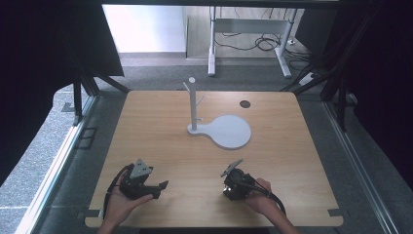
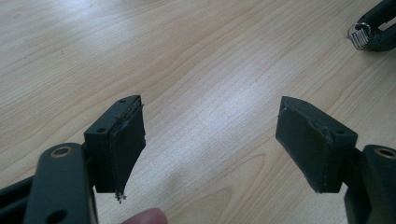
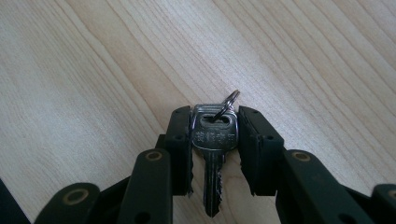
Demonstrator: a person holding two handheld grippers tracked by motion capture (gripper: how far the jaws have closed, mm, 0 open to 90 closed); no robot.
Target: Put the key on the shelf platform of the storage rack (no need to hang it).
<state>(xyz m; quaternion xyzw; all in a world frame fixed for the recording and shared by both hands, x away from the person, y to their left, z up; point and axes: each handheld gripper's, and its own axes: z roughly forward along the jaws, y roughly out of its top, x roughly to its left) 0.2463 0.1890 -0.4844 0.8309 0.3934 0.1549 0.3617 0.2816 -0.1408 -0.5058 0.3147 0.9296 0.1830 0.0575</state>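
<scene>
Low over table, right hand-held gripper

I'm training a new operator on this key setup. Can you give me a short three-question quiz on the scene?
1. What does the right gripper hold?
2. True or false: the left gripper is shut.
3. The white stand rises from: A) a round white base, B) a bowl, C) a box.

Key:
1. A silver key with a ring, clamped by its head.
2. False; its jaws stand wide apart over bare table.
3. A, the base.

One key, one white stand, two tools: left, right.
</scene>
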